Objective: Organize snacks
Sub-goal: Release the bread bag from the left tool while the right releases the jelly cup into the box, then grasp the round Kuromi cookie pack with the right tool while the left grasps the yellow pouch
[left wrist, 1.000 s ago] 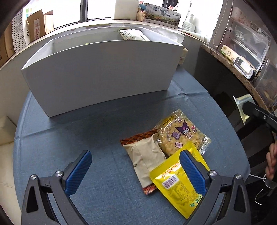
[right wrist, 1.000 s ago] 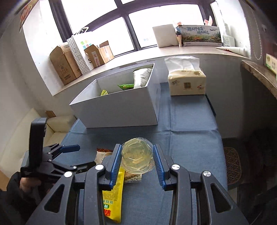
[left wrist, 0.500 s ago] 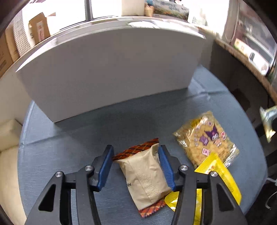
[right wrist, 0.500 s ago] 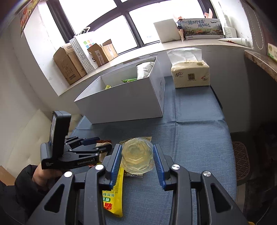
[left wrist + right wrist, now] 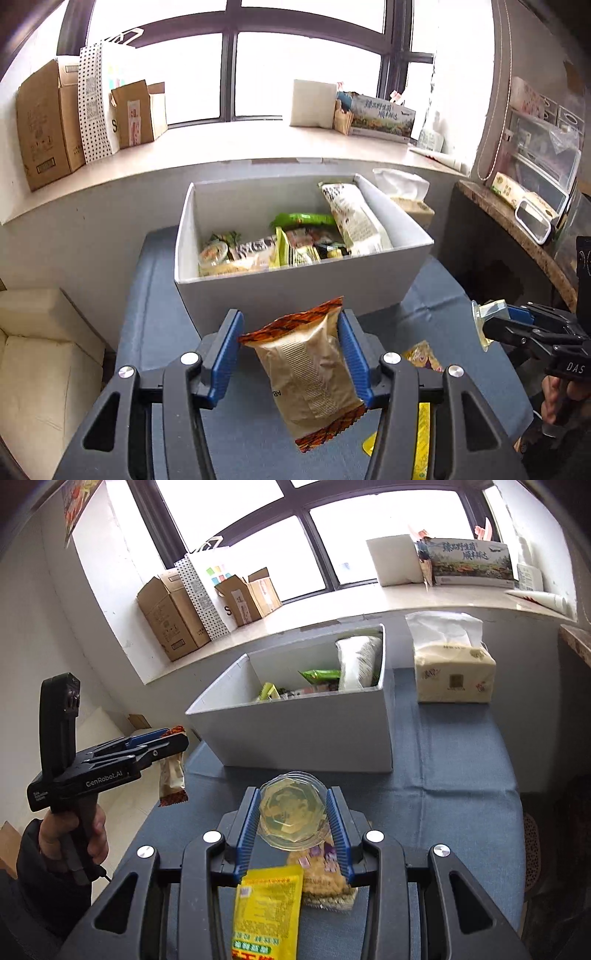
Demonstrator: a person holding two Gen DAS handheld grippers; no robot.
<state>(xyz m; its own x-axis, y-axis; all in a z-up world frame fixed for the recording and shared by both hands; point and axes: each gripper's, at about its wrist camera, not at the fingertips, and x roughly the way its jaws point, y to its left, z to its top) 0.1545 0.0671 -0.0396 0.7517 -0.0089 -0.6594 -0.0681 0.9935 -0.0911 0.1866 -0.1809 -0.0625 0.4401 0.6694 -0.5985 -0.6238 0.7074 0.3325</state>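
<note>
My left gripper (image 5: pixel 291 354) is shut on a tan snack packet with orange ends (image 5: pixel 306 365) and holds it in the air in front of the white box (image 5: pixel 295 291). The box holds several snacks (image 5: pixel 295 240). In the right wrist view the left gripper (image 5: pixel 162 742) hangs left of the box (image 5: pixel 306 734) with the packet (image 5: pixel 171 779) dangling. My right gripper (image 5: pixel 293 819) is shut on a clear jelly cup (image 5: pixel 291 814) above the blue table. A yellow packet (image 5: pixel 266 912) and a cartoon-print snack bag (image 5: pixel 325 878) lie on the table below it.
A tissue pack (image 5: pixel 452 672) stands right of the box. Cardboard boxes (image 5: pixel 48 125) and a dotted bag (image 5: pixel 94 103) sit on the windowsill. A cream cushion (image 5: pixel 40 362) lies left of the table. A dark counter (image 5: pixel 517 229) stands at the right.
My left gripper closed on the tan packet and lifted it off the table toward the box. My right gripper kept hold of the jelly cup and moved slightly forward.
</note>
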